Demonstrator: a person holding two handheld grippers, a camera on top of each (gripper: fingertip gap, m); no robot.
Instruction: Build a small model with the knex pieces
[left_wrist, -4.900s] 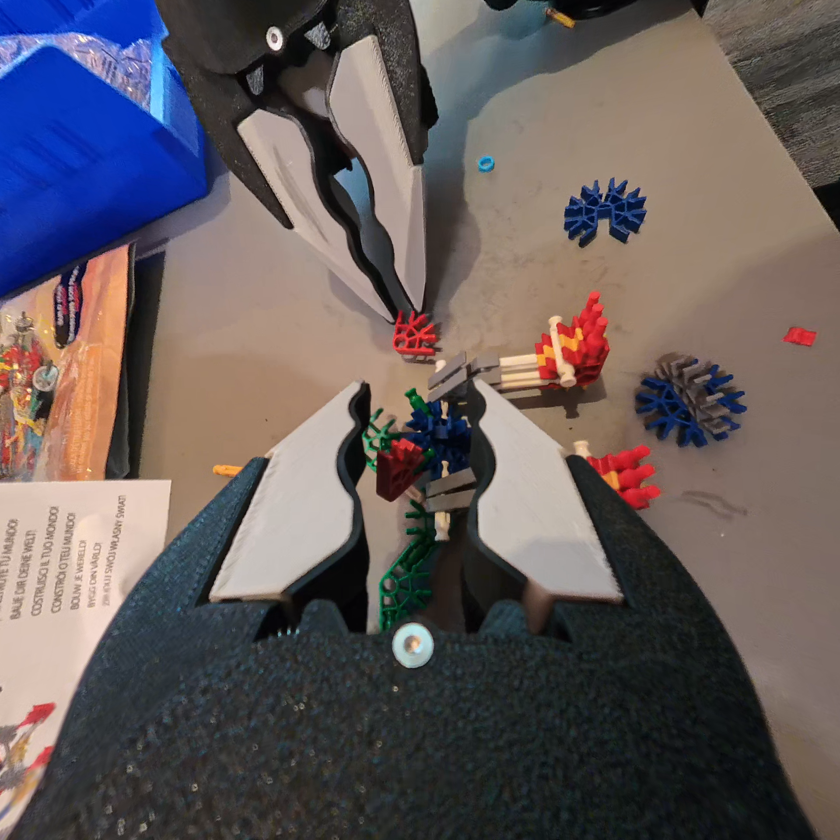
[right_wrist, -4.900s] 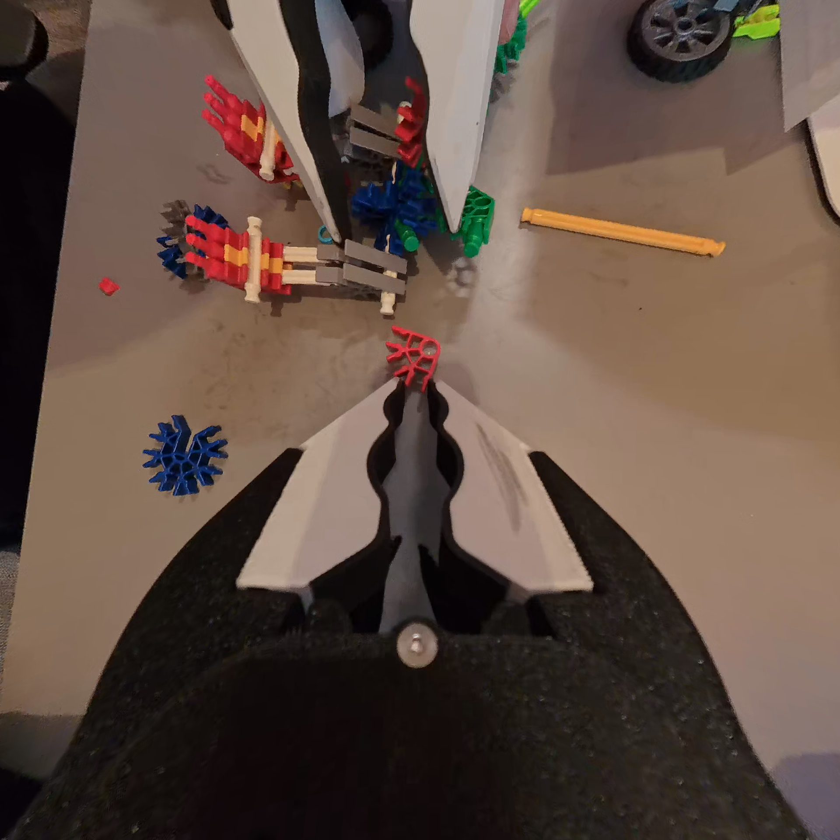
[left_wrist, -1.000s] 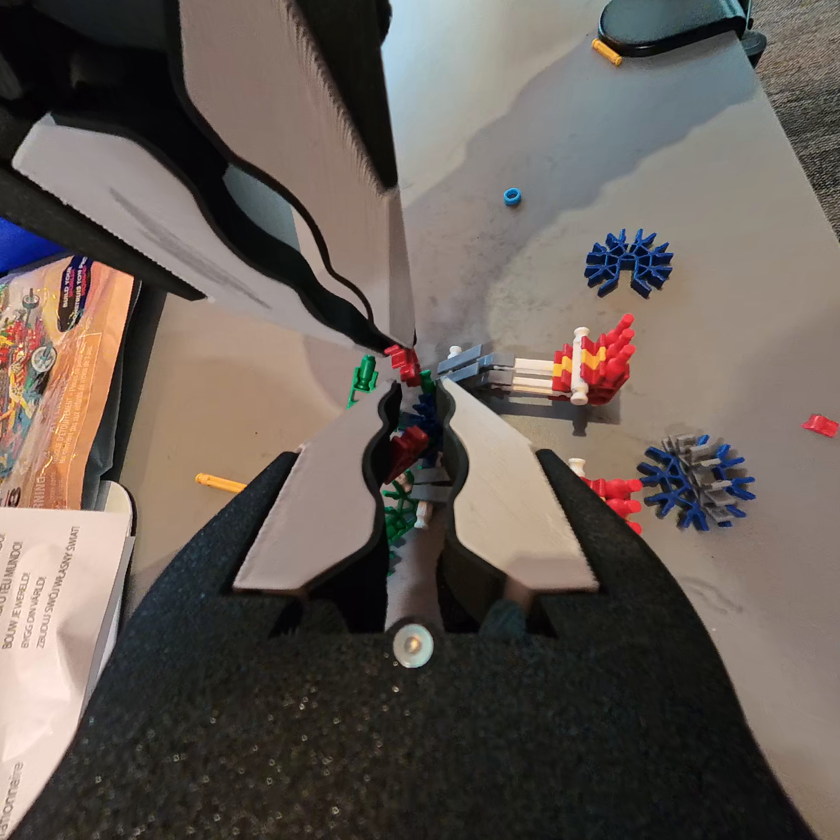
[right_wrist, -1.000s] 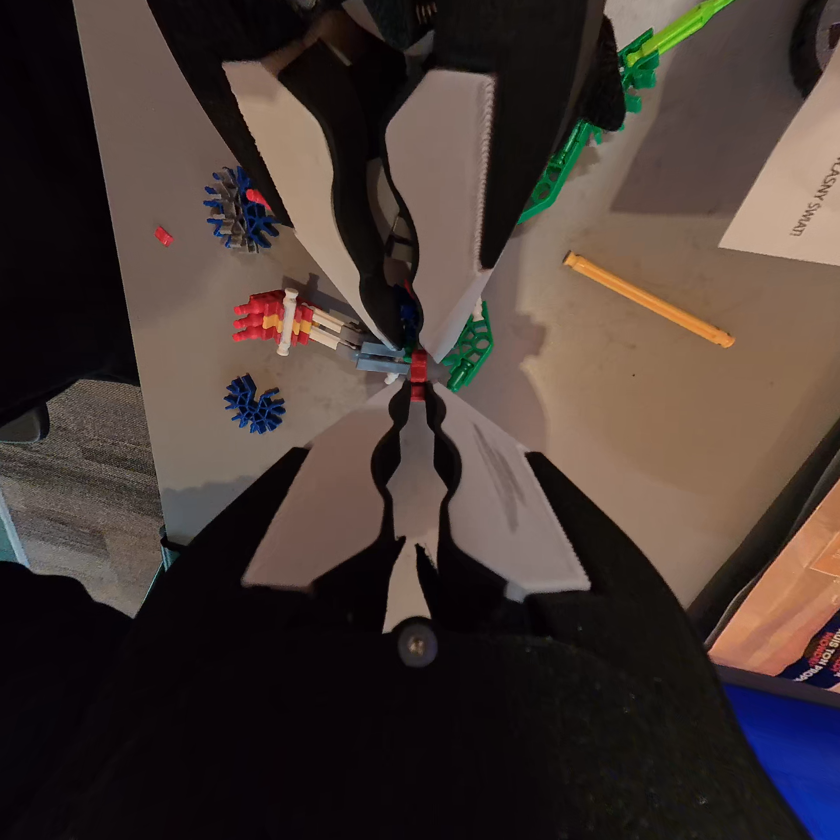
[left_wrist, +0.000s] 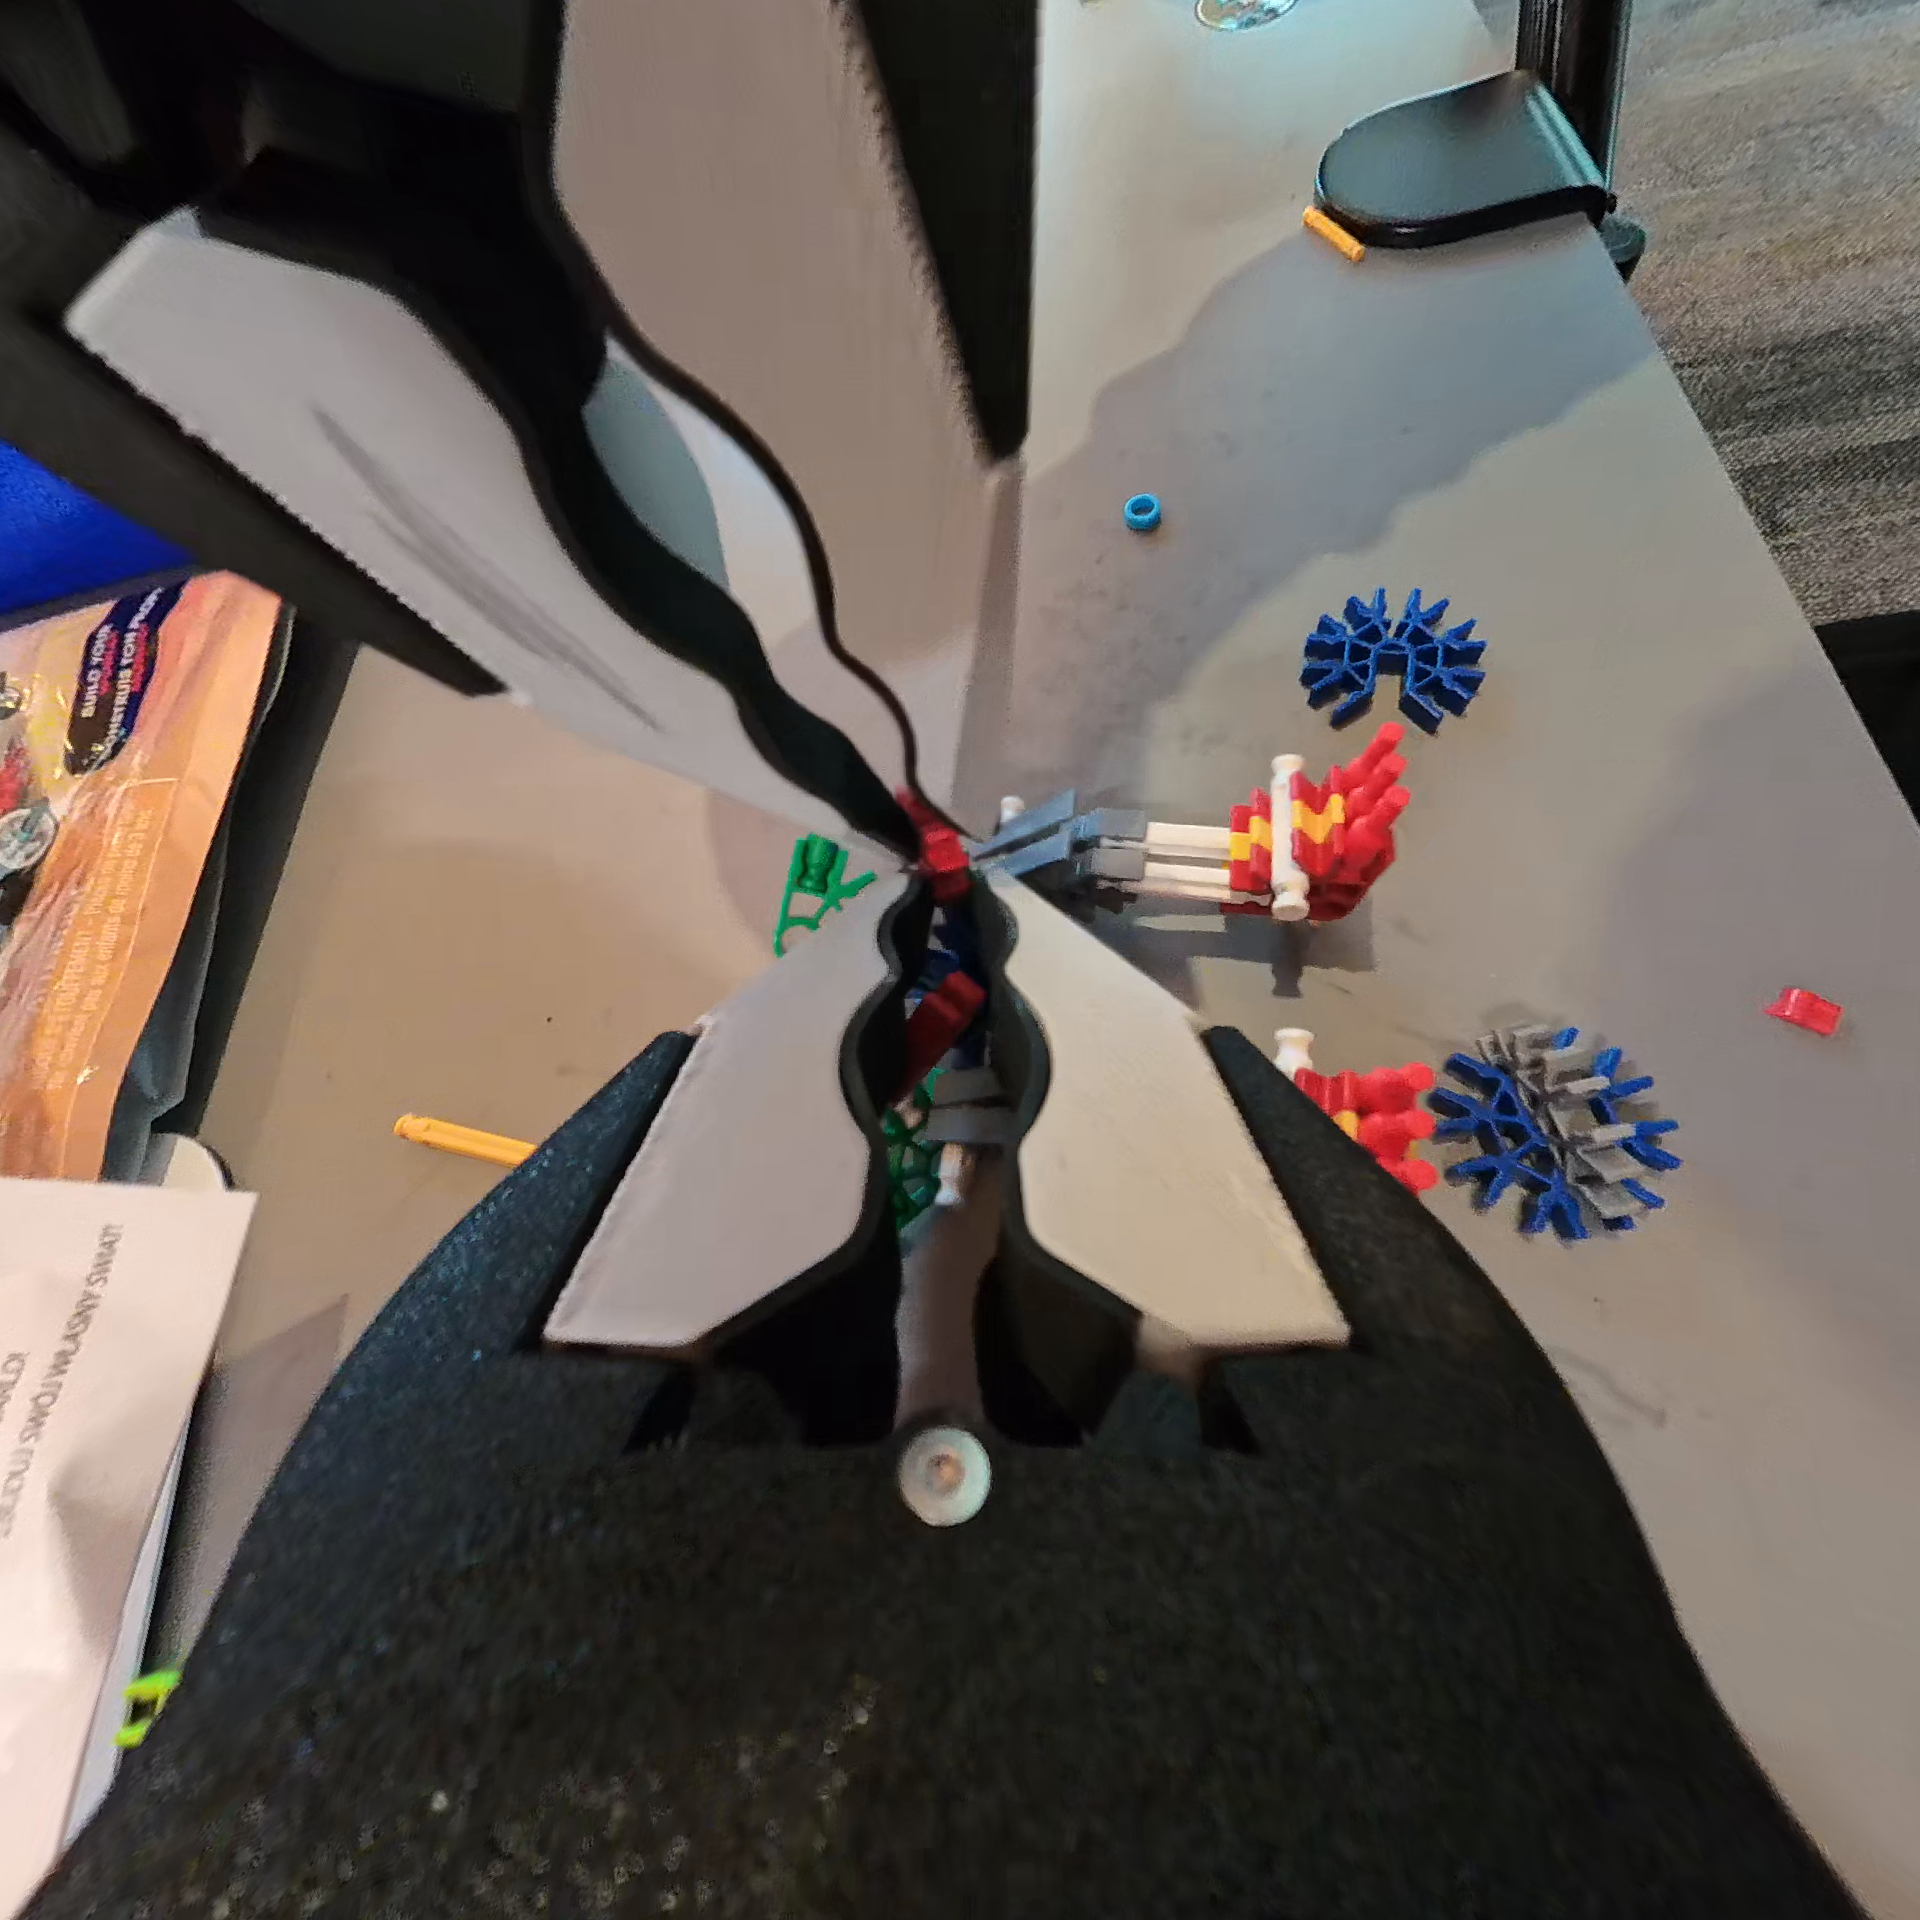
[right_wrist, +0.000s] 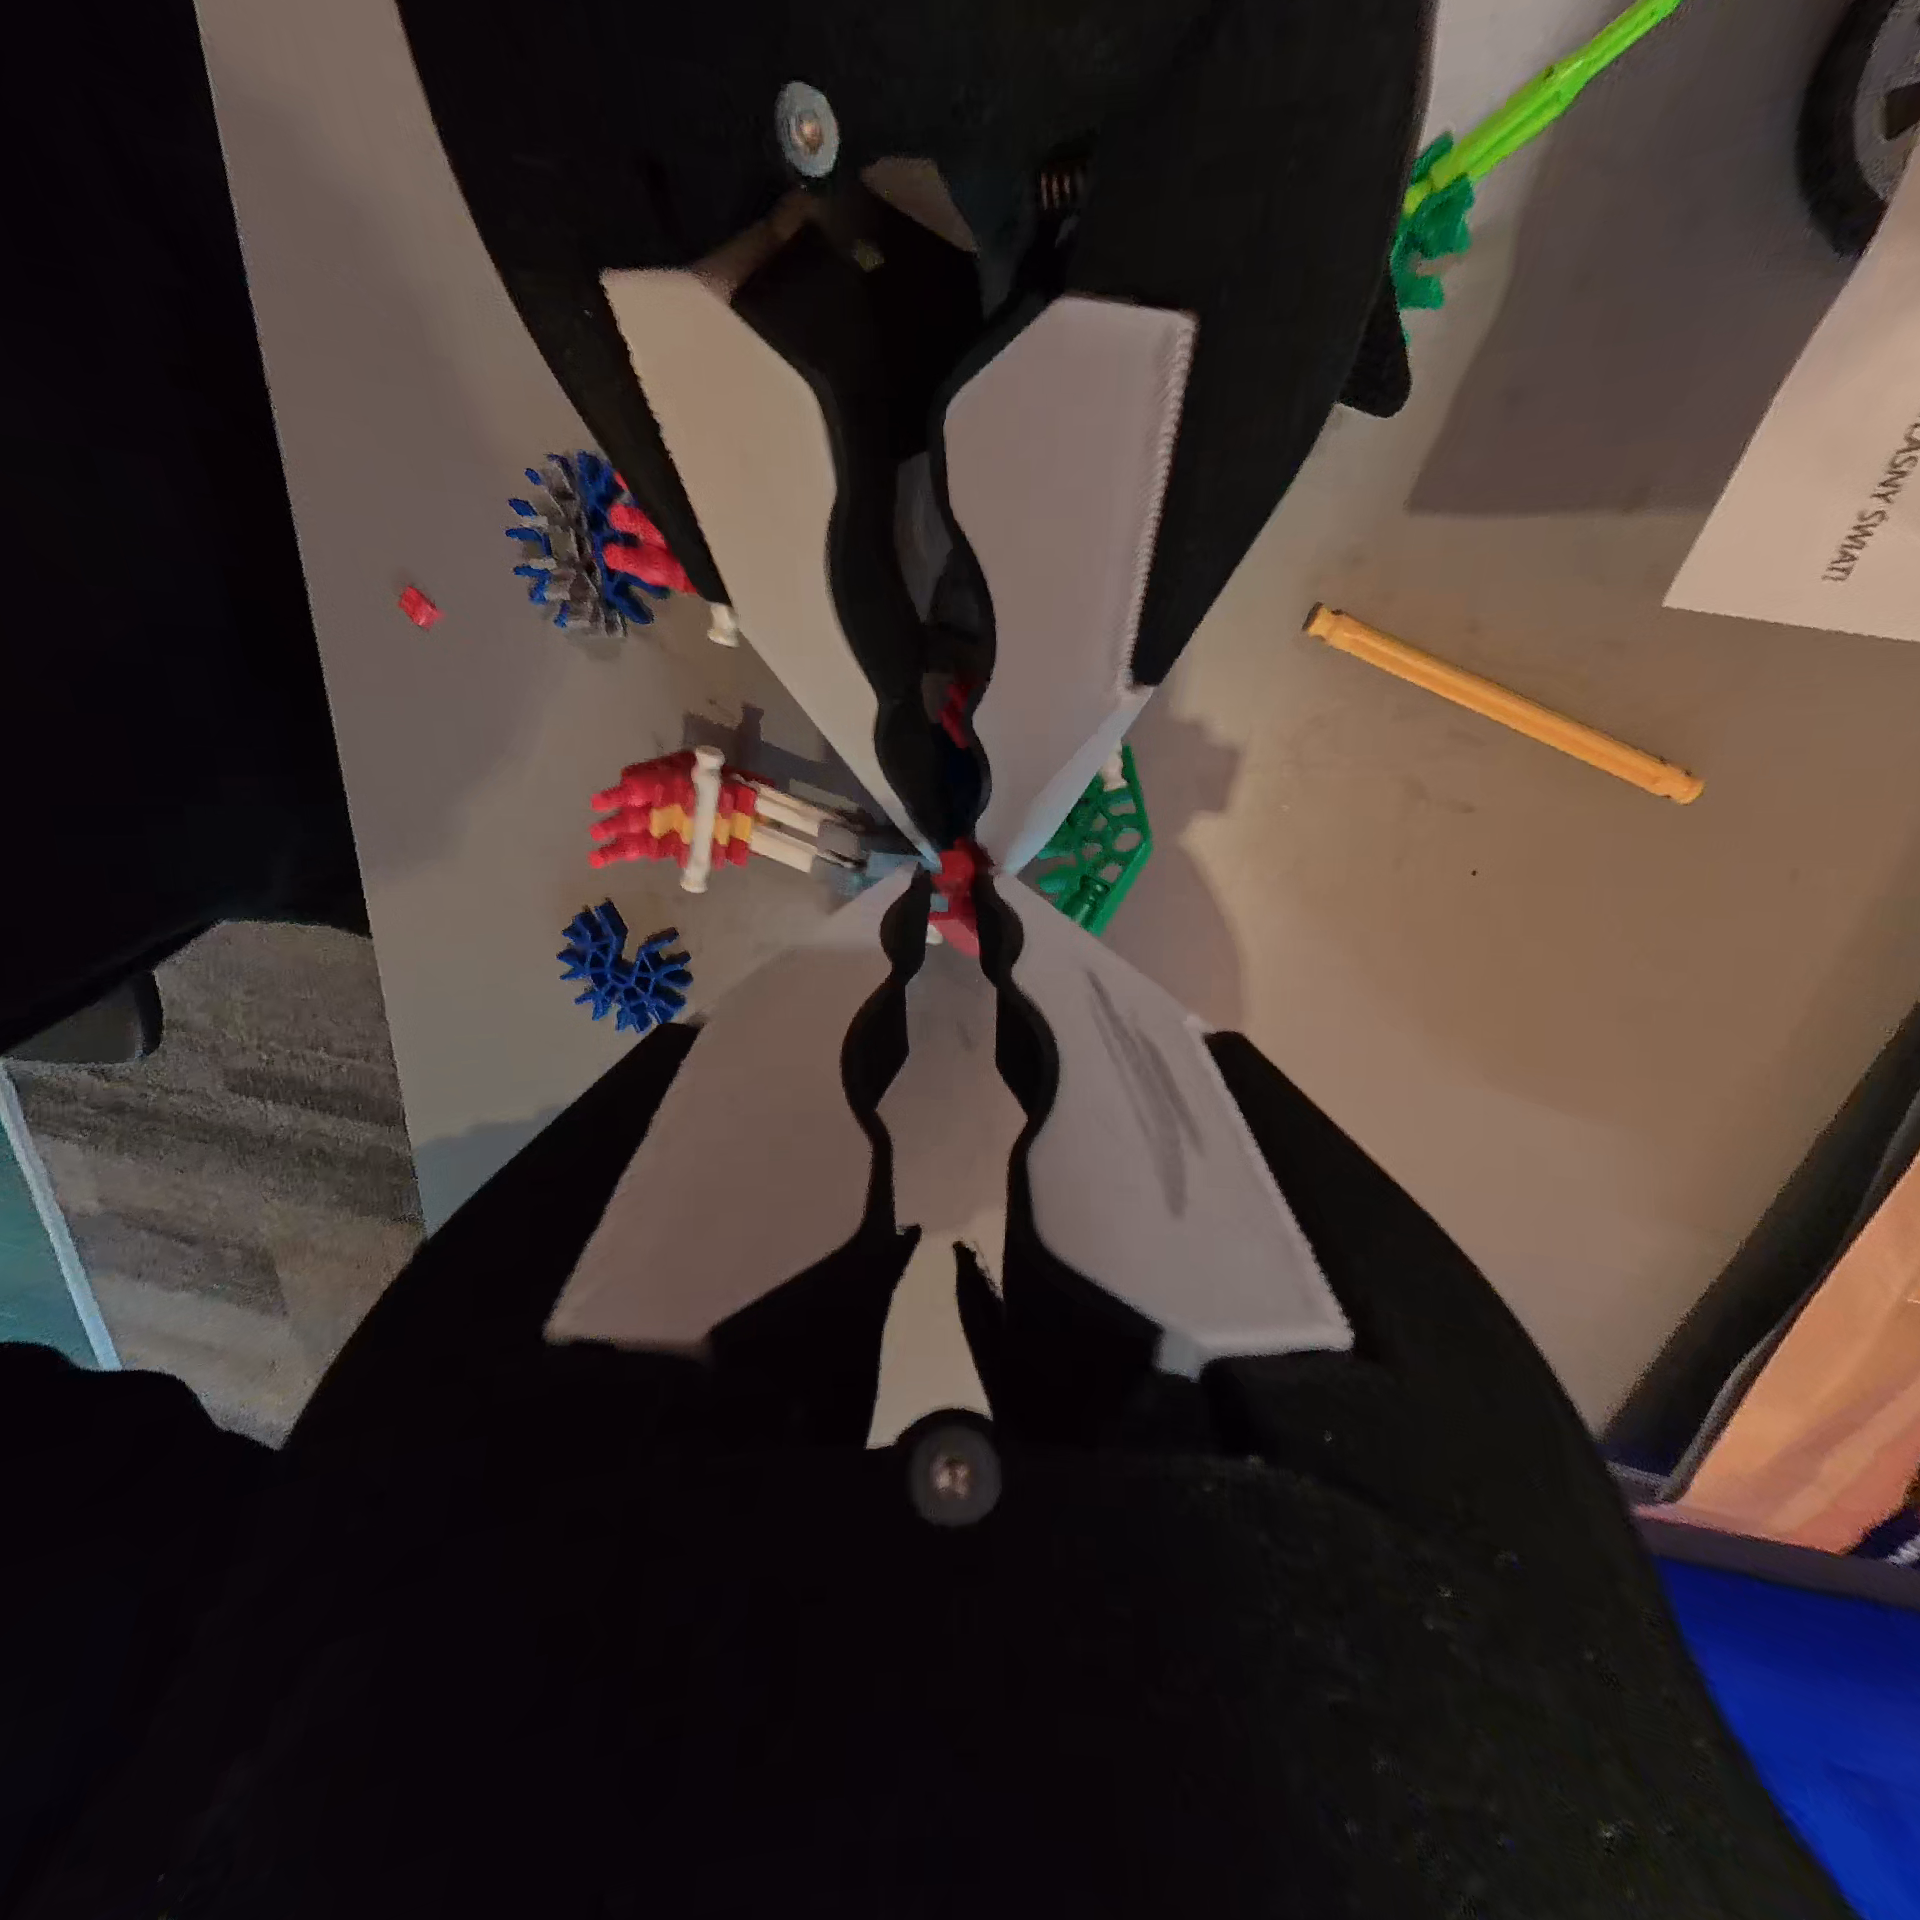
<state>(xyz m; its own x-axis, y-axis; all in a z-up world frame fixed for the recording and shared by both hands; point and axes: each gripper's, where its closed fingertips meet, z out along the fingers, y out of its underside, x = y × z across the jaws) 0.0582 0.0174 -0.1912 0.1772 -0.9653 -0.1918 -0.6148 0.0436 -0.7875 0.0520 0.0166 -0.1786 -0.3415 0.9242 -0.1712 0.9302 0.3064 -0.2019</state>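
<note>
My left gripper (left_wrist: 940, 902) is shut on a small toy assembly (left_wrist: 940, 1013) of blue, red, grey and green (left_wrist: 816, 883) connector pieces, held above the grey table (left_wrist: 1299, 436). My right gripper (right_wrist: 951, 888) is shut on a small red connector (right_wrist: 956, 899). The two grippers meet tip to tip. In the left wrist view the right gripper (left_wrist: 914, 823) comes in from the upper left, and the red connector (left_wrist: 940, 847) touches the front of the assembly. In the right wrist view the left gripper (right_wrist: 961, 844) comes down from above, with the green part (right_wrist: 1096, 842) beside it.
On the table lie a red, yellow, white and grey piece (left_wrist: 1247, 842), a blue connector (left_wrist: 1392, 660), a blue and grey stack (left_wrist: 1548, 1127), a small red bit (left_wrist: 1803, 1010), a blue ring (left_wrist: 1141, 512) and a yellow rod (right_wrist: 1496, 701). A paper sheet (left_wrist: 73, 1403) and orange bag (left_wrist: 104, 831) lie left. Both grippers' tips are roughly 15 centimetres from the small red bit (left_wrist: 1803, 1010).
Since 4.9 s ago my right gripper has lifted the red connector off the table and brought it up to the assembly. In the last second the two grippers have closed in until their tips meet.
</note>
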